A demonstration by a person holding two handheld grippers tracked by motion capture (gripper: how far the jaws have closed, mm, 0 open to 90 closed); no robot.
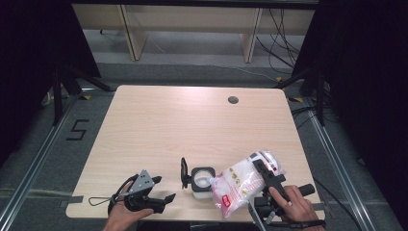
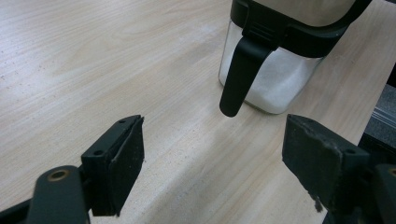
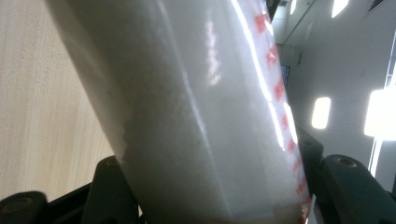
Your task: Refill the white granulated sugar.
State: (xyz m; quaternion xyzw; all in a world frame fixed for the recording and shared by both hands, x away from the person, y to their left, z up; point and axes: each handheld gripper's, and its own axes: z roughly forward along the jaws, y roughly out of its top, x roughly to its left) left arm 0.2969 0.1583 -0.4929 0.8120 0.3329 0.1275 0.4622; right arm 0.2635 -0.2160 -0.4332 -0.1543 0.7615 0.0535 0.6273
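Pouring looks like the step in hand: the right gripper (image 1: 263,174), at the near right edge of the table (image 1: 159,120), has its jaws clamped around a plastic bag (image 1: 239,185) of white grains, tipped so that its low end points left toward the jar (image 1: 202,182). In the right gripper view the bag (image 3: 196,116) sits squarely between the two jaws, which press on its sides.

To do it well, I judge the bag's mouth should stay right over the jar's opening and the tilt should grow slowly, since a soft bag can slump and dump its load at once. Whether grains are falling now I cannot tell. The jar stands near the table's near edge, just left of the bag, lid (image 1: 184,172) hinged up on its left side, some white grains already inside.

The left gripper (image 1: 161,201), near left, rests low with jaws wide apart and holds nothing; its own view shows the jar (image 2: 275,70) just ahead. It could steady the jar if that starts to slide.

Counted: two grippers, one bag, one jar with one lid, one table with one round hole (image 1: 233,100) at its far right.
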